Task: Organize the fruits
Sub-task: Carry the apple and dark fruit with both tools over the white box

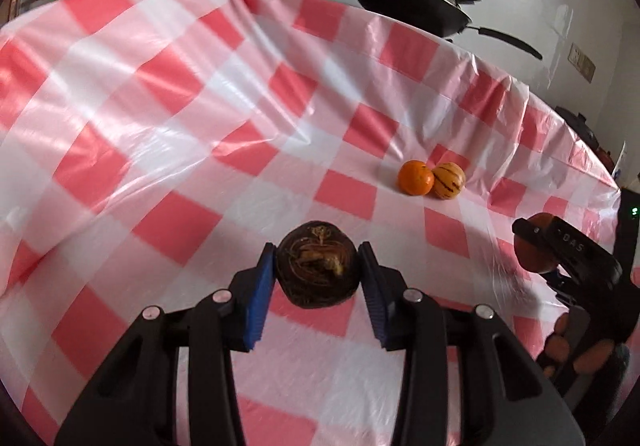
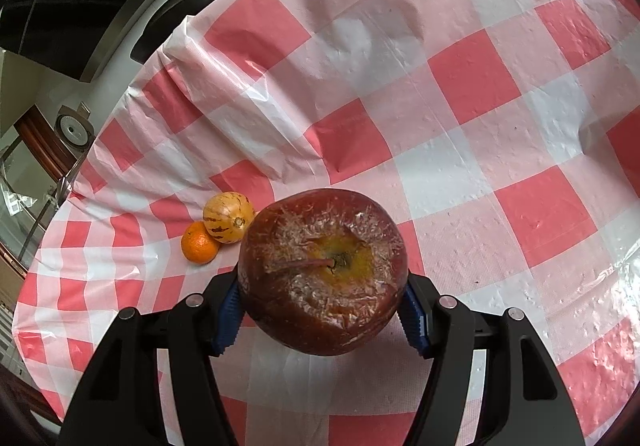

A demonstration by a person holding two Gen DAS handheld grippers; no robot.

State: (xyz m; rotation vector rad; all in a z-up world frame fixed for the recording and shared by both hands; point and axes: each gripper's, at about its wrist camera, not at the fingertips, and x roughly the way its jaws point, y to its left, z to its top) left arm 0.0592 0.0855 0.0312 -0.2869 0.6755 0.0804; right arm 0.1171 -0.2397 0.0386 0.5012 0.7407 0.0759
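Left wrist view: left gripper (image 1: pixel 318 266) clamped on a small dark brown fruit (image 1: pixel 317 265), wedged right between the two blue pads (image 1: pixel 258 298), lower middle of frame, lifted a bit off the red-and-white checkered tablecloth (image 1: pixel 176 230). Can't really tell what kind of fruit, just dark, wrinkly, with some yellowish bits on the face turned toward the camera. Further up and to the right, a tangerine (image 1: pixel 415 177) and a yellow fruit with purple stripes (image 1: pixel 449 180) sitting on the cloth, touching each other, well apart from the left fingers. At the right edge, the right gripper (image 1: pixel 568 258) poking in with something reddish-orange pinched in it. Black frying pan (image 1: pixel 412 1) up top, beyond the table edge. Right wrist view: right gripper (image 2: pixel 322 306) closed around a big dark red apple (image 2: pixel 322 272), stem end and yellow patch facing the camera, skin looking scuffed and whitish around the stem. Blue pads (image 2: pixel 228 318) pressed against both sides, apple filling the whole gap between them, centre-low in frame. Same striped fruit (image 2: pixel 228 217) and tangerine (image 2: pixel 199 248) to the left of the apple here, still touching, resting on the cloth (image 2: pixel 472 85) just beyond the left finger.
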